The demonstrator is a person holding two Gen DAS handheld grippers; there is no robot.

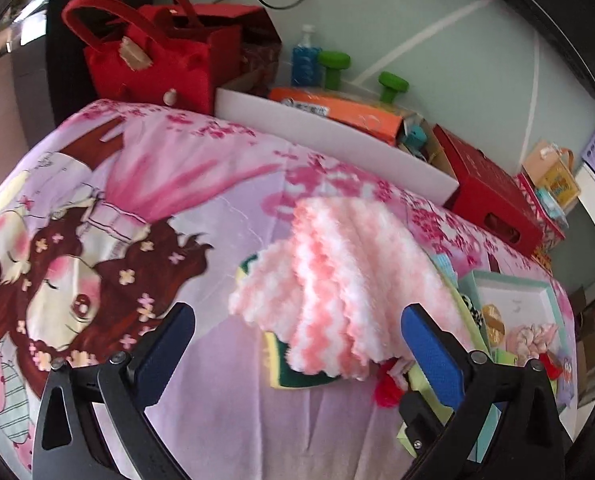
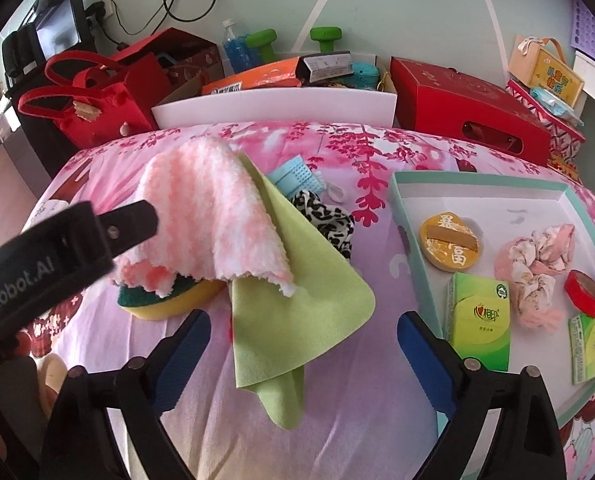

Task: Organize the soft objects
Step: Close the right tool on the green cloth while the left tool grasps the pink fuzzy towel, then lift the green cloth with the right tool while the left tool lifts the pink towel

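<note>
Several soft things still lie in a loose heap on the pink-and-lilac printed bedsheet, so by my reading the sorting is only partly done. The fluffy pink-and-white striped cloth is draped over a yellow sponge with a dark green scouring face and overlaps the smooth lime-green cleaning cloth, which spreads toward the camera; behind them sit a black-and-white leopard-print fabric piece and a pale blue ribbed item whose material I cannot tell. To the right, the shallow white tray with a teal rim already holds a pink patterned fabric scrunchie bundle, a round yellow tin, a green tissue pack and a red tape roll, which suggests some placing has been done. The left gripper stands wide apart, just in front of the fluffy cloth's near edge with nothing pressed between its blue pads. The right gripper is likewise spread, the green cloth's near corner lying between its fingers but not pinched. What looks left is to move or fold the heaped cloths, sponge and leopard piece.
</note>
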